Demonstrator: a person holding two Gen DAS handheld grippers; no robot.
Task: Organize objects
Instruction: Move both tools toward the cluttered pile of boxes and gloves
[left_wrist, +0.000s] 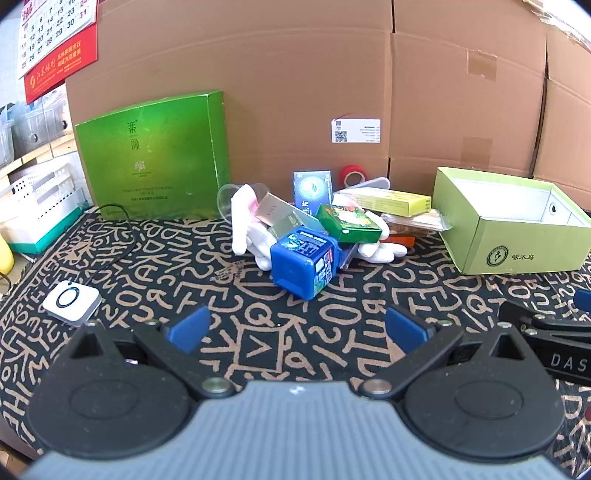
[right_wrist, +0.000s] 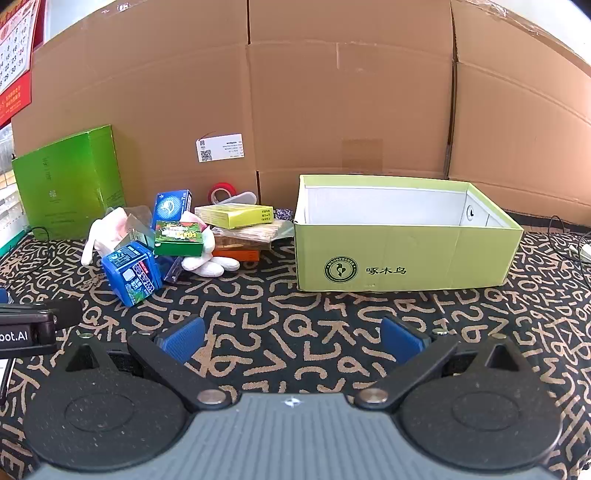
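A heap of small items lies on the patterned cloth: a blue cube-shaped tub (left_wrist: 304, 266) (right_wrist: 131, 273) at the front, a small green box (left_wrist: 349, 223) (right_wrist: 179, 238), a tall blue box (left_wrist: 312, 190) (right_wrist: 171, 206), a flat yellow box (left_wrist: 391, 201) (right_wrist: 234, 216), white gloves (left_wrist: 255, 236) (right_wrist: 210, 264) and a red tape roll (left_wrist: 352, 175) (right_wrist: 223, 192). An empty light-green shoebox (left_wrist: 517, 254) (right_wrist: 402, 258) stands to the right of the heap. My left gripper (left_wrist: 297, 328) is open, short of the blue tub. My right gripper (right_wrist: 293, 338) is open in front of the shoebox, holding nothing.
Tall cardboard boxes (right_wrist: 332, 92) wall off the back. A big green gift box (left_wrist: 155, 158) leans against them at the left. A small white device (left_wrist: 72, 301) with a cable lies at the left. White baskets (left_wrist: 40, 195) stand beyond the cloth's left edge.
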